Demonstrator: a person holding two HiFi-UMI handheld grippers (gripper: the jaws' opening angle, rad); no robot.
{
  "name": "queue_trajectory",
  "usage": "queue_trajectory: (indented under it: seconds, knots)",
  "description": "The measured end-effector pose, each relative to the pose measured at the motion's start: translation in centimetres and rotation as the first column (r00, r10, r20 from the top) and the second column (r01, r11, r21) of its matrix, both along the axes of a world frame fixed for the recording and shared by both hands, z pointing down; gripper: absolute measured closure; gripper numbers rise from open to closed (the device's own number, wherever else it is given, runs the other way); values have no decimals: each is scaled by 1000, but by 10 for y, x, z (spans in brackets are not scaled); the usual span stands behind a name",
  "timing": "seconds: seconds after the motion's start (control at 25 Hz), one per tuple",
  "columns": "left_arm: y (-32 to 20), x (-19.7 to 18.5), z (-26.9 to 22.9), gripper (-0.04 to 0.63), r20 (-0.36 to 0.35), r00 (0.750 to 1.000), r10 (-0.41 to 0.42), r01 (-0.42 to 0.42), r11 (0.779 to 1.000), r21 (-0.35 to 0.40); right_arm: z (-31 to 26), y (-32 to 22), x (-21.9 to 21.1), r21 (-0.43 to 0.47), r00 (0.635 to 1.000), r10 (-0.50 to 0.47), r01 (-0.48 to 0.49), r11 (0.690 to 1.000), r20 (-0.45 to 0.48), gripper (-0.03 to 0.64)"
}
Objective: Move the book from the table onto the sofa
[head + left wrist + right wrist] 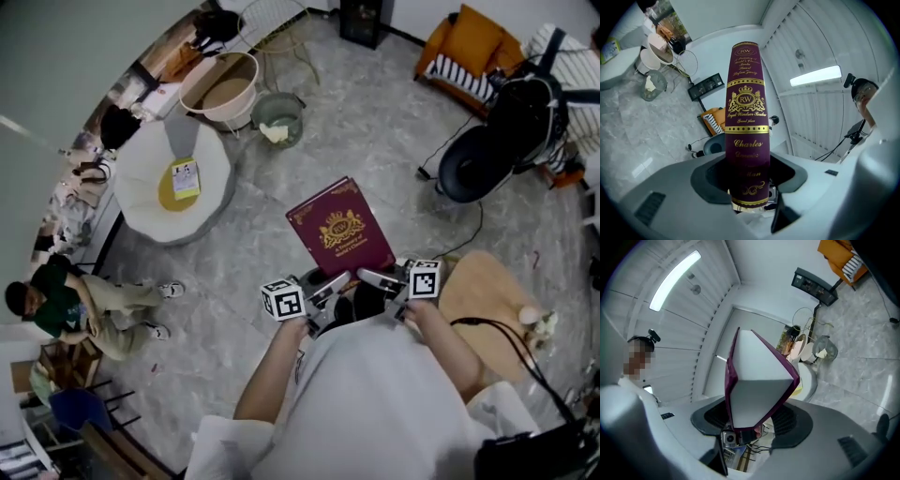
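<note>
Burgundy book (339, 228) is clamped by left tongs (326, 292) and right tongs (380, 280); its gold-lettered spine (745, 122) is shown only in the left gripper view.

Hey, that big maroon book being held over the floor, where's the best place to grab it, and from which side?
By its near short edge, from the carrier's side, as now: the left gripper pinches the spine corner and the right gripper the page-edge corner of the book. It's a thick, wide hardcover held flat, so two spread grips across its thickness likely stop it sagging or twisting.
</note>
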State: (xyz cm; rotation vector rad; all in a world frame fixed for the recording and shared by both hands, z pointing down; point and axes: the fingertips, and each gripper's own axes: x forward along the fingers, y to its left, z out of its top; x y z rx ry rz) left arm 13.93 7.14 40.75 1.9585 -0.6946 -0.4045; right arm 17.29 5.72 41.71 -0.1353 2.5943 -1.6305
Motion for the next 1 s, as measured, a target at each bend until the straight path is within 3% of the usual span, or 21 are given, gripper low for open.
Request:
queue_trajectory:
  seconds: [0.28, 0.48, 0.76, 1.0]
  knots:
    - [0, -31, -3, 371, -4, 990, -142, 142, 990, 11, -1, -4, -32, 5, 992, -129, 129, 992, 14, 344]
    - [-28, -100, -13, 371, 6, 967, -255, 255, 967, 9, -10, -36, -104, -2, 967, -255, 255, 967, 13, 345]
    - [-38, -112, 9, 371, 31, 919, -393, 393, 919, 4, 17, -50, -120, 9, 915, -402, 402, 916, 43, 348]
    - [-84, -171, -9, 371, 10, 864, -503, 503, 864, -17, -5, -96, -182, -15, 851, -523, 524, 851, 49, 351]
